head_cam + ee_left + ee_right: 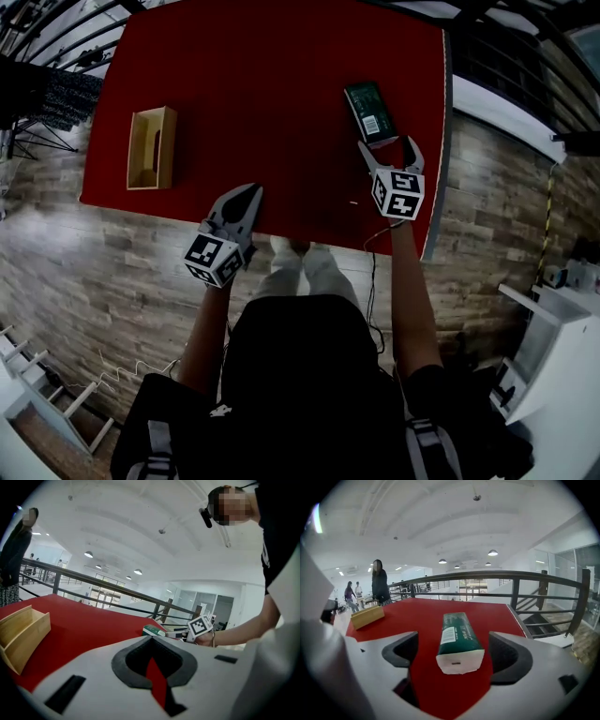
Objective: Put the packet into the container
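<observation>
Right hand-held gripper (pixel 453 637) flanks packet (pixel 459 629); white end unseen in head view.

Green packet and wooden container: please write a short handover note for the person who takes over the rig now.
Left gripper: shut, empty, over the near edge of the red table.
Right gripper: open, the green packet's near end between its fingers, not gripped.
The packet lies flat at the table's right; the wooden container stands at the left, away from it.
Done: right gripper lined up on the packet.
Left: close on the packet, carry it over, put it in the container.
</observation>
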Demonstrator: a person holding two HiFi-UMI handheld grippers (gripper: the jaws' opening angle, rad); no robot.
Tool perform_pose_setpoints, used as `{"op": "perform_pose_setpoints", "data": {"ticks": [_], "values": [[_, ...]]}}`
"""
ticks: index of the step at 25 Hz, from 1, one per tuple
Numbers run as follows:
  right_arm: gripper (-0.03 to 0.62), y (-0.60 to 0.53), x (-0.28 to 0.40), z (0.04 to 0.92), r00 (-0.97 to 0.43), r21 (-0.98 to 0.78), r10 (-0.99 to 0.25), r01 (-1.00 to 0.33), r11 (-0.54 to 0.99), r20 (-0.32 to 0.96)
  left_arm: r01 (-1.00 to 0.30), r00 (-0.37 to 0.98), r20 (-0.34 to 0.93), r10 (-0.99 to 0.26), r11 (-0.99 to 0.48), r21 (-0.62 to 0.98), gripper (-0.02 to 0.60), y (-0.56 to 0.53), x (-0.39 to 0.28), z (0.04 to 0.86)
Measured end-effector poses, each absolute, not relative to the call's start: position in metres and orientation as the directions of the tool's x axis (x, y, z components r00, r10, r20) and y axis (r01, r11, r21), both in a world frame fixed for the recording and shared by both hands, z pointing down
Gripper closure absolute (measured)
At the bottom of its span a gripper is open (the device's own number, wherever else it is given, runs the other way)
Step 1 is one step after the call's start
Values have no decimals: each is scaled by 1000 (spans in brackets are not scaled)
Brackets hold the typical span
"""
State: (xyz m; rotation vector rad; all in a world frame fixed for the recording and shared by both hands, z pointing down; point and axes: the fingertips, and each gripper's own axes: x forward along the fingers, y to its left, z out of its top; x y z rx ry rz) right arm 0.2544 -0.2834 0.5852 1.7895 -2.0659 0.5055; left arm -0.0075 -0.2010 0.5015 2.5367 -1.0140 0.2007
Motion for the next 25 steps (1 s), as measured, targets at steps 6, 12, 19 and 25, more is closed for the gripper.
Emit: {"op": "perform_pose_setpoints", "data": {"ticks": [6, 12, 19, 25], "values": [[100, -307, 262, 616, -130, -22, -834, -990, 140, 536, -694, 720, 301, -626, -649, 310, 578, -201, -11, 508], [92, -312, 262, 641, -124, -13, -807, -990, 143, 577, -706, 709, 302, -638, -634, 317, 578, -201, -19, 511], [95, -314, 263, 655, -118, 5, -773, -988, 155, 623, -709, 705, 300, -643, -629, 319, 578, -200, -21, 513], [186, -310, 262, 650, -111, 28, -744, -985, 171, 659, -718, 695, 292, -657, -620, 316, 578, -201, -32, 511]]}}
